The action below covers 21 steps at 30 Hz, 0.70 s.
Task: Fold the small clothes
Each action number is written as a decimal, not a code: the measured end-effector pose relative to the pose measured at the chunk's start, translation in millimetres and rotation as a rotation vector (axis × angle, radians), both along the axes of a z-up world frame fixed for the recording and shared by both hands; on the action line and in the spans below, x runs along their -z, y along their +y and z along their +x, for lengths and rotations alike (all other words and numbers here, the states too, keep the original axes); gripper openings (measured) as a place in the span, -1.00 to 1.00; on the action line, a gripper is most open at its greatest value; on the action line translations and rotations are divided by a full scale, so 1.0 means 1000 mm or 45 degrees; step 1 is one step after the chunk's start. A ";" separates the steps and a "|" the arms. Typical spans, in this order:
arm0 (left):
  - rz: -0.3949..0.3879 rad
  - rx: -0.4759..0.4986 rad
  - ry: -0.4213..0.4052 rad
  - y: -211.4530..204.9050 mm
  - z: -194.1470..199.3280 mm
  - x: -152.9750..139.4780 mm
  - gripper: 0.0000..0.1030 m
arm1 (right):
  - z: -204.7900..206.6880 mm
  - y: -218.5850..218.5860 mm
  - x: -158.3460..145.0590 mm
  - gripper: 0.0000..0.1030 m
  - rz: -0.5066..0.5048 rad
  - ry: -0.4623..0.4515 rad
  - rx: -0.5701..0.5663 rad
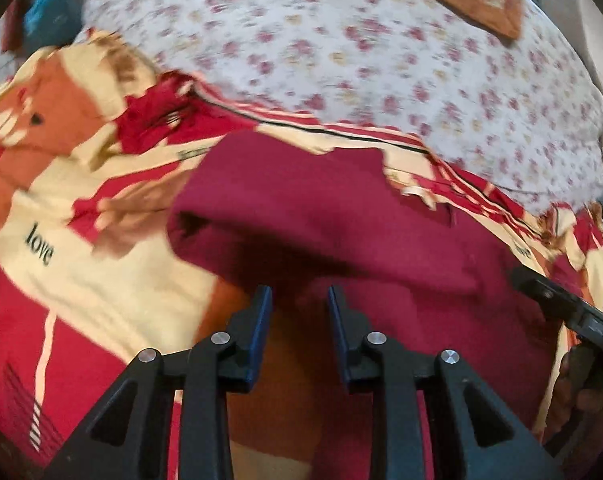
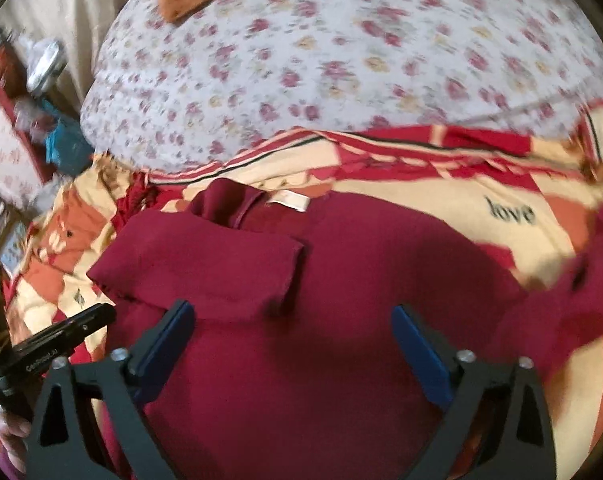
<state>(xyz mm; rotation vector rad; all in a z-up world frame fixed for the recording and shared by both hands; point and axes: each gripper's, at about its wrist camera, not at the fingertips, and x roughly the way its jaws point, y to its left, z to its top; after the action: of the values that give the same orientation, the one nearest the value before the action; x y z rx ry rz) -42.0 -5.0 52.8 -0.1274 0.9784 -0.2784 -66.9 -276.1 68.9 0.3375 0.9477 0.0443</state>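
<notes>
Two hand-held grippers hang over a maroon garment spread on the patterned bedsheet. Left hand-held gripper: jaws slightly apart, nothing between them. Right hand-held gripper: jaws wide apart, empty. Soft, light and limp, the cloth likely folds best pinched at a hem or corner.

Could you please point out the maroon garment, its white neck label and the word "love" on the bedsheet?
maroon garment [image 2: 341, 280]: right wrist view, middle.
white neck label [image 2: 289, 201]: right wrist view, centre.
word "love" [image 2: 511, 211]: right wrist view, letters.
</notes>
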 end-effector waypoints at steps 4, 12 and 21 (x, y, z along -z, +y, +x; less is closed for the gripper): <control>-0.062 -0.028 0.040 0.010 0.000 0.012 -0.76 | 0.040 0.012 0.031 0.18 0.011 0.144 -0.047; -0.044 -0.024 0.030 0.007 0.000 0.011 -0.76 | 0.044 0.028 0.021 -0.90 -0.116 0.016 -0.084; -0.018 -0.044 0.019 0.009 -0.003 0.011 -0.76 | -0.021 -0.050 -0.064 -0.90 -0.106 -0.196 0.149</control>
<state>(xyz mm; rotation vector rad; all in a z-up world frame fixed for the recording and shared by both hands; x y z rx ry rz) -44.8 3.8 41.8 -0.1596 0.9882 -0.2532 -88.1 -325.8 132.5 0.3072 0.7737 -0.0751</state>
